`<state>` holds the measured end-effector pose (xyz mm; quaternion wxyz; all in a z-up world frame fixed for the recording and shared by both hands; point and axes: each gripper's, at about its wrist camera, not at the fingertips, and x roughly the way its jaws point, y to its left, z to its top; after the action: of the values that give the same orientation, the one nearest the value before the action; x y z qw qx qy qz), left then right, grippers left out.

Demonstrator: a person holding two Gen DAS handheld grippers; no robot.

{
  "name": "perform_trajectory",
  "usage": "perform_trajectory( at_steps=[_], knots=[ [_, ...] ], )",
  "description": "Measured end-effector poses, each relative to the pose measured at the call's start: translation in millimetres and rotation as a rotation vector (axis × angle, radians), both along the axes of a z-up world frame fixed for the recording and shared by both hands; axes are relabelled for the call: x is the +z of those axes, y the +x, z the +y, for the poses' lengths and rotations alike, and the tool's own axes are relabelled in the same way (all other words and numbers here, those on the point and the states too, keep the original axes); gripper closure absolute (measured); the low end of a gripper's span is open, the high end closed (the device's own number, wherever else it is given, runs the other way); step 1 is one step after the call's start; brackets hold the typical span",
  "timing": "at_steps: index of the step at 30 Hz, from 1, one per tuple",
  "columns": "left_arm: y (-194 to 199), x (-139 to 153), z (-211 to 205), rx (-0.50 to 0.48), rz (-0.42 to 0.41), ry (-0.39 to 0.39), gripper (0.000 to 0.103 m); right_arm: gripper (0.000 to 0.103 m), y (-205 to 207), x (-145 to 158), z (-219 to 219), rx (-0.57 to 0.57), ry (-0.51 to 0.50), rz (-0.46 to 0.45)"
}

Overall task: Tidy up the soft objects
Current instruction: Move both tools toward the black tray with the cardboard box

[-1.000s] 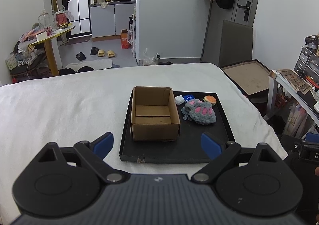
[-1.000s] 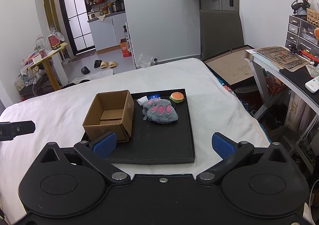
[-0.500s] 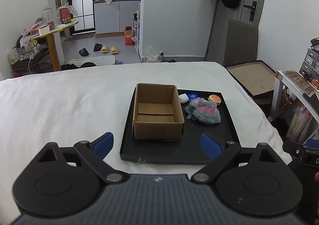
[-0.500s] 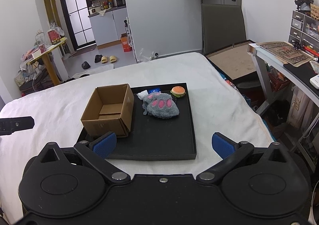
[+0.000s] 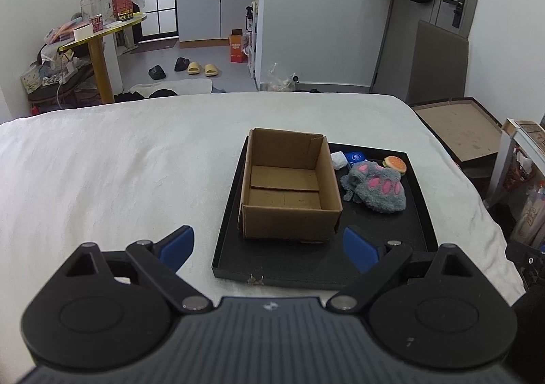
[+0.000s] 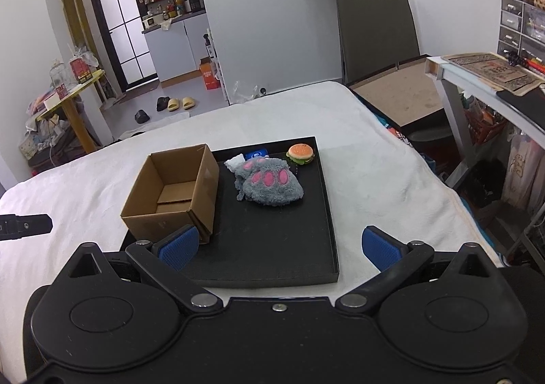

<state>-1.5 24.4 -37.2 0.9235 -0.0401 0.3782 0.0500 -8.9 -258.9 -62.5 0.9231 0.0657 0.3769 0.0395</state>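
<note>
From my left wrist camera, my left gripper hangs spread and empty at the lower middle of the frame. The cardboard box sits straight ahead on the black tray, open-topped and bare inside. The plush paw lies right of centre, beyond the box's right wall.

From my right wrist camera, my right gripper is also spread, holding nothing. Here the paw lies almost dead ahead at frame centre, long axis running left to right, so my right hand seems the nearer. It is grey, shaggy, pink pads up, with a small burger toy just behind it.
</note>
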Motion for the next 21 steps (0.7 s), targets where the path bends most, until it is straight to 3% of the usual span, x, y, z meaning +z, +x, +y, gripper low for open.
perform_trajectory(
  at_steps=[15, 21],
  knots=[
    [57, -29, 1, 0.097, 0.055, 0.037, 0.01, 0.0, 55, -35, -17, 0.024, 0.032, 0.024],
    [81, -39, -9, 0.093, 0.084, 0.071, 0.01, 0.0, 82, -49, -24, 0.033, 0.037, 0.05]
  ],
)
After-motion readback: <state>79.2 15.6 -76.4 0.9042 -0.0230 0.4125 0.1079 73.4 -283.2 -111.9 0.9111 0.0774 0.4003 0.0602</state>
